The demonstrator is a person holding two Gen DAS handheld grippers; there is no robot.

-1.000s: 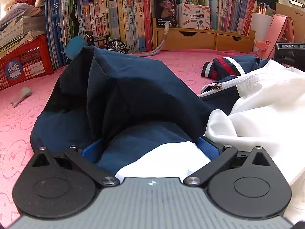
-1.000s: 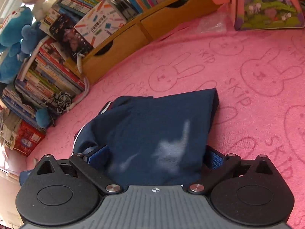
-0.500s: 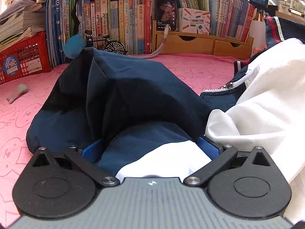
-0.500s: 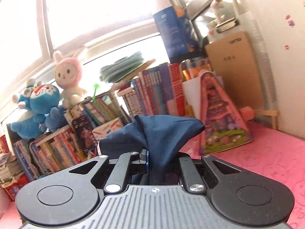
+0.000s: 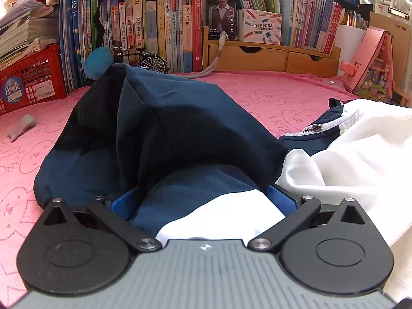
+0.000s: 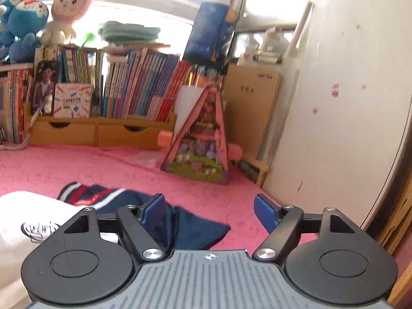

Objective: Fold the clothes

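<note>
A navy and white zip jacket [image 5: 180,128] lies heaped on the pink rabbit-print blanket [image 5: 270,95]. Its white part [image 5: 360,159] spreads to the right, with the zipper pull [image 5: 315,128] showing. My left gripper [image 5: 202,198] is open and low against the heap, with navy and white cloth lying loose between its wide-apart blue pads. In the right wrist view my right gripper [image 6: 209,208] is open and holds nothing. A navy sleeve [image 6: 195,231] lies flat just under and left of it, beside the striped cuff [image 6: 87,195].
Along the back stand rows of books, a wooden drawer unit [image 5: 257,56] and a red crate [image 5: 28,77]. A pink toy house [image 6: 203,141] leans at the back right near the white wall [image 6: 334,103]. A small grey object [image 5: 20,126] lies at far left.
Half a second ago my right gripper was shut on raised navy cloth; it has let go and that cloth lies on the blanket. The white part has dropped lower. My left gripper barely moved.
</note>
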